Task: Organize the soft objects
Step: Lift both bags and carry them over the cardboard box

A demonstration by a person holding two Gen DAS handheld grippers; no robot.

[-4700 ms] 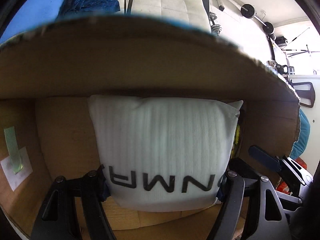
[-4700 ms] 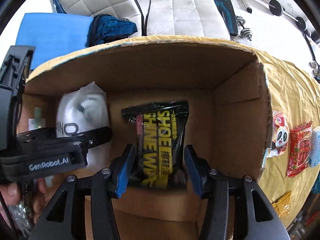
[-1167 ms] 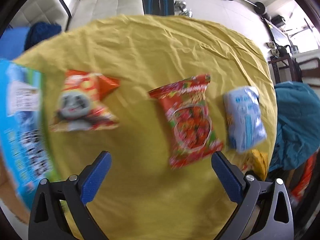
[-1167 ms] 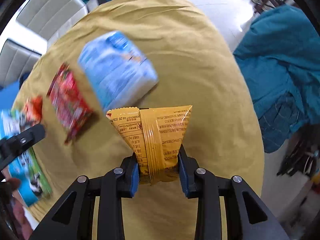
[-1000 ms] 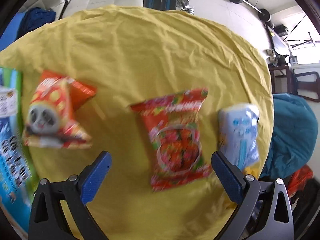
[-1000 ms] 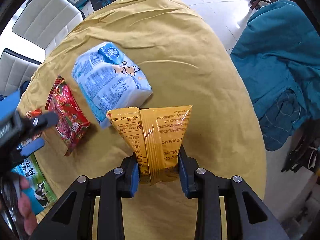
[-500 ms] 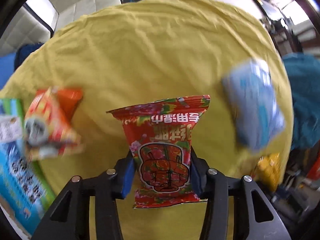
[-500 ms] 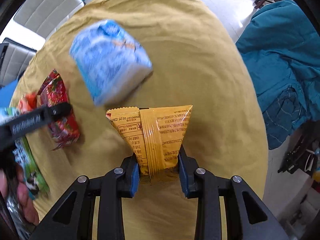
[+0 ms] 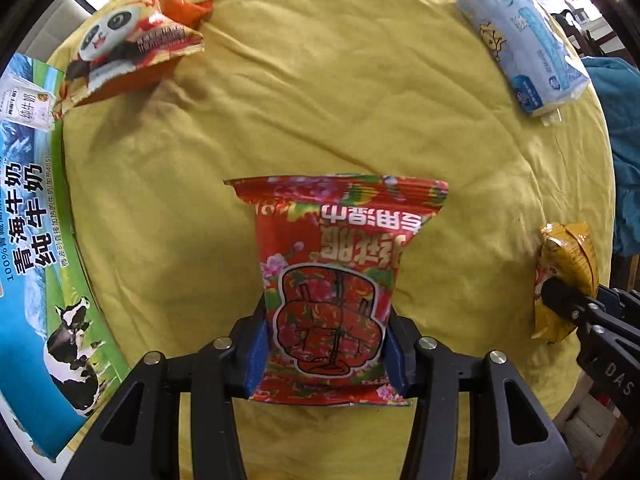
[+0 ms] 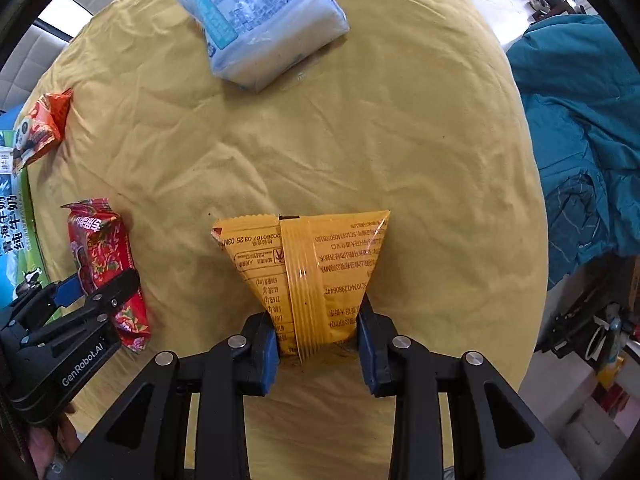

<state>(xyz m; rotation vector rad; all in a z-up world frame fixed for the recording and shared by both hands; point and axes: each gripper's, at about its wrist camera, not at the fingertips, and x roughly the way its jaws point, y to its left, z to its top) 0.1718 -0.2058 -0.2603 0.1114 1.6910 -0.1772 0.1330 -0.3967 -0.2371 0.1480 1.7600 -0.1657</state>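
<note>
My left gripper is shut on a red flowered snack bag over the yellow tablecloth; the bag also shows in the right wrist view with the left gripper on it. My right gripper is shut on a yellow snack bag, also seen at the right edge of the left wrist view. A panda snack bag lies at the far left. A pale blue tissue pack lies at the far right; it also shows in the right wrist view.
A printed milk carton box stands along the table's left edge. A teal garment lies off the table's right edge. White chairs show beyond the far side.
My left gripper closed on the red flowered bag, which lay on the cloth a second ago. The right gripper keeps hold of the yellow bag; the views have shifted.
</note>
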